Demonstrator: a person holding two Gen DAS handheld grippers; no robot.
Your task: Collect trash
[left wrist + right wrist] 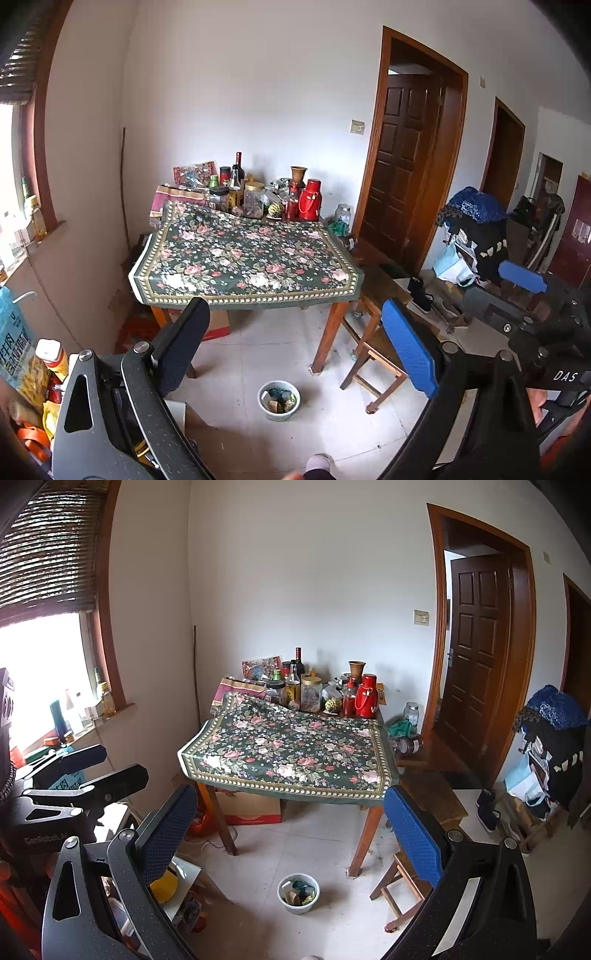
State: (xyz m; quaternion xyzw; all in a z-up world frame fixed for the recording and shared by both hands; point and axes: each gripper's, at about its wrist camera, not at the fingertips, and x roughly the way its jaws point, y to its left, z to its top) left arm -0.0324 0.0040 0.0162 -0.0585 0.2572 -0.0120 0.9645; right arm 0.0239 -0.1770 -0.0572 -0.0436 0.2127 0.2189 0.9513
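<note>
The small pale basin of scraps [279,400] sits on the tiled floor, in front of the floral-clothed table [247,258] and near its front right leg. It lies ahead of and below both grippers, between each pair of fingers. The left gripper [295,347] and the right gripper [291,834] are spread wide and empty; neither looks clearly nearer.

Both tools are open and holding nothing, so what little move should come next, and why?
Probably step toward the small bowl on the floor by the table leg and lower the right tool toward it. It seems to hold scraps, and both the right and the left tool hang open, well short of it.
</note>
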